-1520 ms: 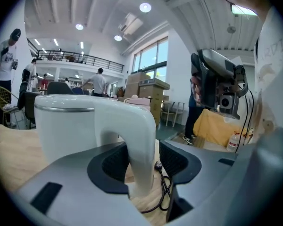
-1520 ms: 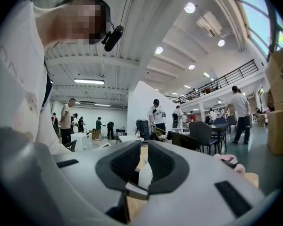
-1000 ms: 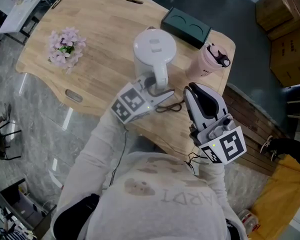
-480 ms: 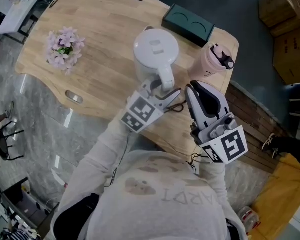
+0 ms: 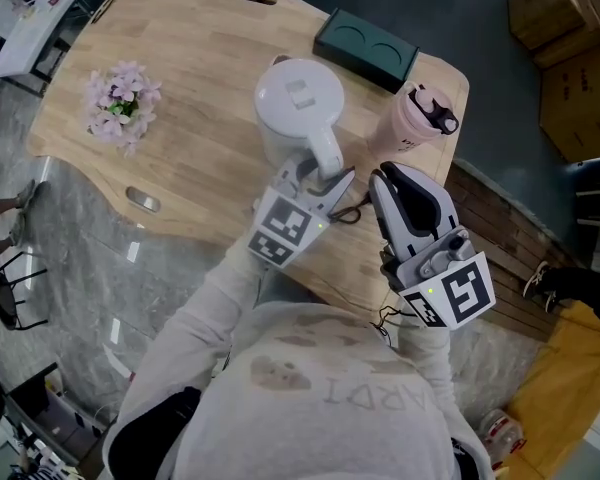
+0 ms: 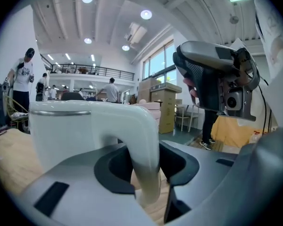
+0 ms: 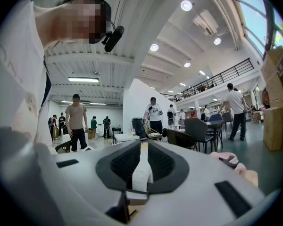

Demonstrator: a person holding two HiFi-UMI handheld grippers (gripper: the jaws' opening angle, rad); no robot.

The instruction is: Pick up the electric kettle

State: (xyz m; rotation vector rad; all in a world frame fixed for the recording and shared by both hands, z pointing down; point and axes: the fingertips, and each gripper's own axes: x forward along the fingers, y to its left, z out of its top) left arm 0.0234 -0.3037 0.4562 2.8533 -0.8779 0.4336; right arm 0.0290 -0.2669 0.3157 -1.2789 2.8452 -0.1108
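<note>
You're at the grasp step. Your left gripper is closing its jaws on the curved handle of the white plastic electric kettle, pads snug on both sides. The kettle's standing on the pale wooden table. Your right gripper has its jaws pressed together, empty. Next up, I'd say 1 firm squeeze, then a straight lift.

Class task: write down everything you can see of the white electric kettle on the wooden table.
The electric kettle is white, smooth plastic by its look, with a round flat lid and a curved handle arching down its near side. It stands upright on the wooden table, between the flowers and the pink bottle. The left gripper is closing its jaws on the handle, which sits between them; the pads look to touch its sides.
</note>
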